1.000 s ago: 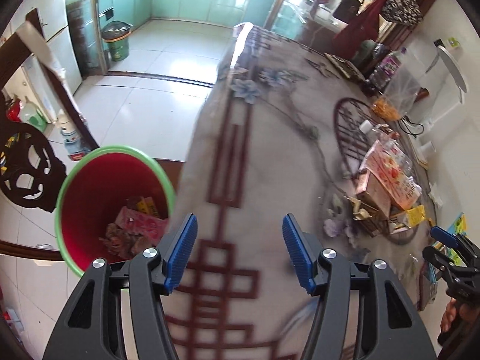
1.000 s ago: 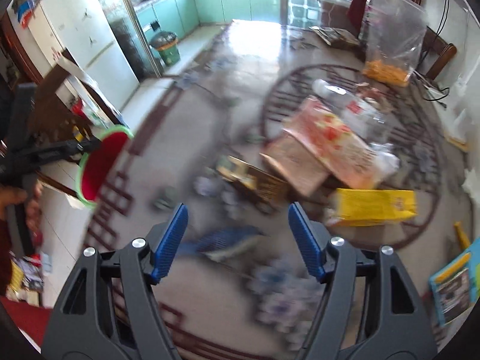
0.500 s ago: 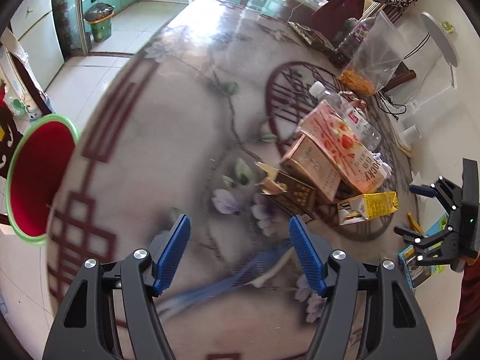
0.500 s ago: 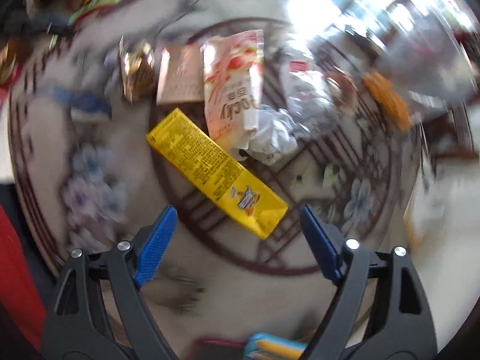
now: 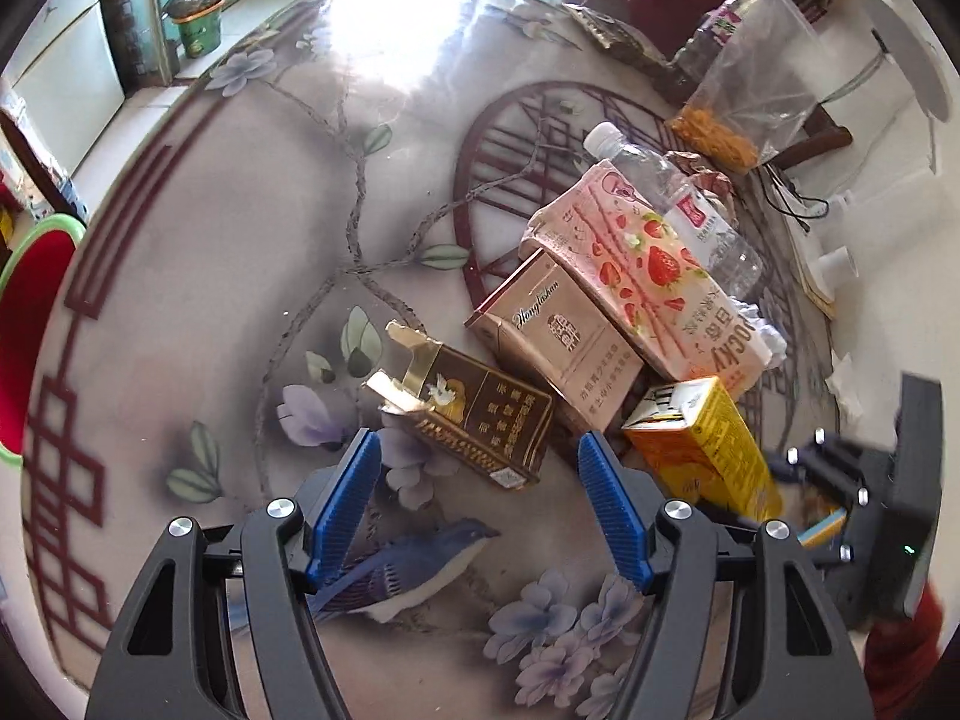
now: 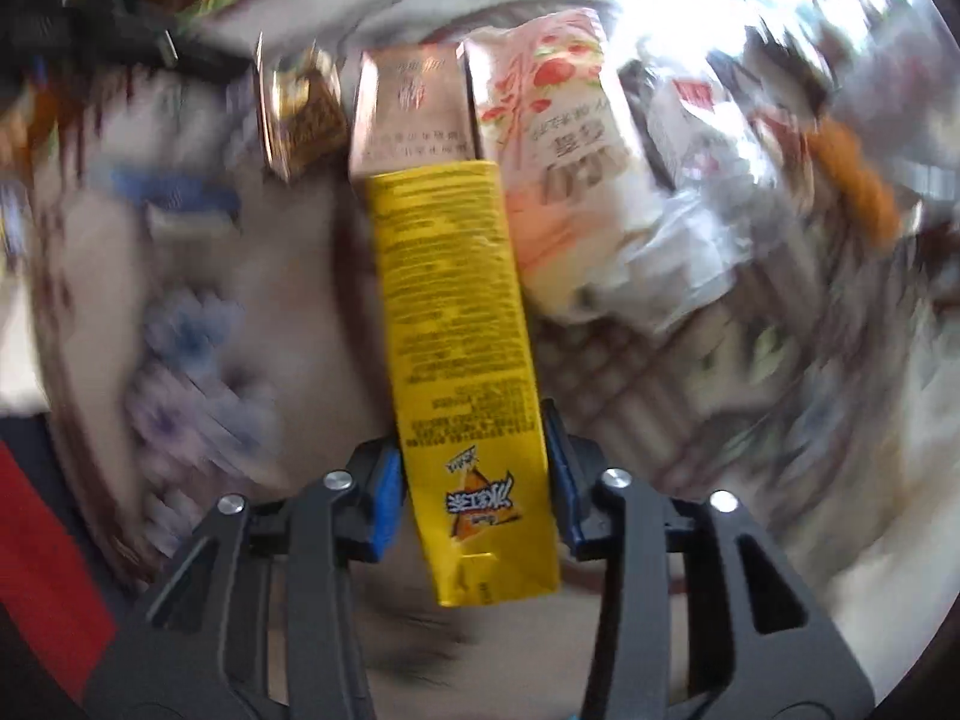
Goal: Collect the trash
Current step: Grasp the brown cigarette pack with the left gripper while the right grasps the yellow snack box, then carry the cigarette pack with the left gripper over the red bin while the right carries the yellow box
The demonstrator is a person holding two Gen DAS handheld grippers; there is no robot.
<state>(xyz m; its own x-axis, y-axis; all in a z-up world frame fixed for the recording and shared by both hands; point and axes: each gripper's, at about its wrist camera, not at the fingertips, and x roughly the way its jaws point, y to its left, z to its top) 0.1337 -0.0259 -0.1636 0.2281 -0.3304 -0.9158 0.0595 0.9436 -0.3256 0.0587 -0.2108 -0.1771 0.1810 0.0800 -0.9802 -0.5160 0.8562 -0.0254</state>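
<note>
The right gripper [image 6: 474, 492] has just been closing on the yellow carton [image 6: 456, 324] lying on the table [image 5: 252, 228]; squeeze square across it. The left gripper [image 5: 480, 498] hovers wide, empty, over the brown packet [image 5: 474, 414] (bin [image 5: 30, 330] sits off-table).

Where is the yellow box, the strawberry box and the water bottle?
yellow box [image 6: 456, 324]: right wrist view, on its long printed side.
strawberry box [image 5: 636, 264]: left wrist view, on its pink front.
water bottle [image 5: 645, 165]: left wrist view, on its clear shoulder below the cap.
</note>
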